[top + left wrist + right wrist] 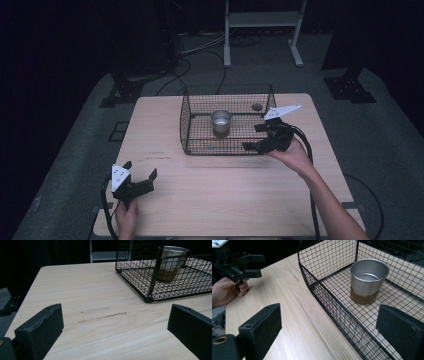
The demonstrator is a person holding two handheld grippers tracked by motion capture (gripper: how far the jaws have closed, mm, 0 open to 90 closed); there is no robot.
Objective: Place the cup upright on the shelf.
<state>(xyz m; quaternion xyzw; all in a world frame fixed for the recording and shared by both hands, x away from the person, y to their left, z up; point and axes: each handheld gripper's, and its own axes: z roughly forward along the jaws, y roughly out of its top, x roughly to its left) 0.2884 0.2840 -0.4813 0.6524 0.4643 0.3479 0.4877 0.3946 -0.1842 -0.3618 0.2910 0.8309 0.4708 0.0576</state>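
One pale wooden bench (pixel 210 195) stands here, and on it sits one black wire-mesh basket (pixel 192 142). Inside the basket there is one shiny metal cup with a brown base band (pixel 221 121). Two black hand-held claws are out: the left claw (pixel 142 176) and the right claw (pixel 255 137), each carried by one hand.

The cup (pixel 221 122) stands in the basket (pixel 200 147) on the table's (pixel 225 200) far half.
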